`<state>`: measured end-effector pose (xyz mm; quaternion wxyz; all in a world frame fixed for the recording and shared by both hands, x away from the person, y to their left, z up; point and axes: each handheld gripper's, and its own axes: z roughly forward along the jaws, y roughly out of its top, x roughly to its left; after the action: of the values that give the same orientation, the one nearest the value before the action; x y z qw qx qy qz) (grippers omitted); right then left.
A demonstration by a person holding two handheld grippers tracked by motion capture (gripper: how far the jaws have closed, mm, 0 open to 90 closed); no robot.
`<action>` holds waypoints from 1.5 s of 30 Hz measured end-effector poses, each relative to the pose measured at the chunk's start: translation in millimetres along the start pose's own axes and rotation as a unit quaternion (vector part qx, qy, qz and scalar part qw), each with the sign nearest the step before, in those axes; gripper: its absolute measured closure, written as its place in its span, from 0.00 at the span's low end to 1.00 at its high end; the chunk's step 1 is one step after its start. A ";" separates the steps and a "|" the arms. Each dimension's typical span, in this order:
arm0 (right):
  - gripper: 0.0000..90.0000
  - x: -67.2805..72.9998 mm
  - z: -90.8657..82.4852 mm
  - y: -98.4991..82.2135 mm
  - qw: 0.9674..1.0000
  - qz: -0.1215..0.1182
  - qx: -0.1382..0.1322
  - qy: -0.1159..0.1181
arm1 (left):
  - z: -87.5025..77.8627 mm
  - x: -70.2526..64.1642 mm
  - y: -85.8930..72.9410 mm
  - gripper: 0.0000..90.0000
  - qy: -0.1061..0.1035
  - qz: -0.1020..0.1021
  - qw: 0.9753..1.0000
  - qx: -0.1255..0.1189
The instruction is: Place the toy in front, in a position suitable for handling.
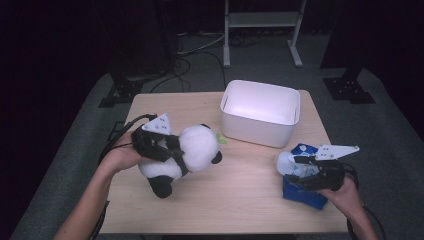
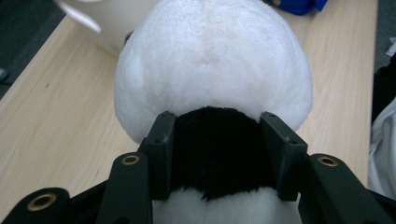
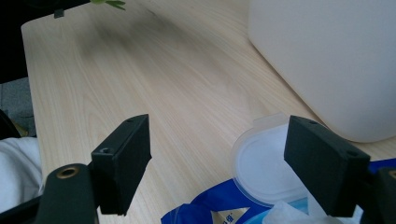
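Observation:
A black-and-white panda plush (image 1: 197,147) hangs tilted just over the left half of the wooden table (image 1: 240,200). My left gripper (image 1: 177,152) is shut on it. In the left gripper view the two jaws pinch the black band of fur below the round white head (image 2: 210,60), with the left gripper (image 2: 217,130) centred on that band. At the right front, a blue wipes pack (image 1: 302,195) lies with its white lid (image 1: 284,162) flipped open. My right gripper (image 1: 300,170) hovers over it, open. In the right gripper view the lid (image 3: 266,172) and pack (image 3: 205,210) lie below the spread jaws of the right gripper (image 3: 219,154).
A white plastic bin (image 1: 260,112) stands at the back right of the table, close to the right gripper's far side (image 3: 327,56). A small green leaf piece (image 1: 220,138) lies by the panda's head. Cables and a white frame (image 1: 260,20) sit on the floor behind.

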<state>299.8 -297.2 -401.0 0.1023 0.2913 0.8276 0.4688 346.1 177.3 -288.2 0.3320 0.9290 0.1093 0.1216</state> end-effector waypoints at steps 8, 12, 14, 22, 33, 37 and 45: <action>0.24 -3.0 -3.9 -1.1 1.000 0.006 -0.003 -0.001 | 22.8 -11.3 32.0 0.58 -0.031 0.036 0.999 0.008; 0.24 -3.7 -3.9 -1.8 1.000 0.005 -0.002 0.000 | 41.0 -15.0 43.1 0.58 -0.045 0.052 0.998 0.017; 0.24 -4.0 -3.9 -1.9 1.000 0.005 -0.002 0.000 | 51.7 -17.2 47.3 0.58 -0.053 0.055 0.997 0.020; 0.24 -5.5 -5.0 -3.5 1.000 0.007 -0.002 -0.001 | 94.3 -24.6 57.5 0.58 -0.074 0.080 0.993 0.050; 0.24 -6.0 -7.3 -4.3 1.000 0.008 -0.003 -0.003 | 134.5 -27.7 50.6 0.58 -0.091 0.084 0.989 0.080; 0.24 -5.7 -6.3 -4.4 1.000 0.007 -0.002 -0.004 | 137.8 -28.7 45.8 0.58 -0.093 0.075 0.990 0.072; 0.24 -5.0 -2.0 -3.7 1.000 0.006 0.007 -0.003 | 137.1 -27.6 37.7 0.52 -0.097 0.060 0.992 0.055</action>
<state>301.5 -303.0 -403.5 0.1003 0.2985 0.8288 0.4626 365.5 60.1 -371.0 0.2811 0.9583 0.0273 0.0444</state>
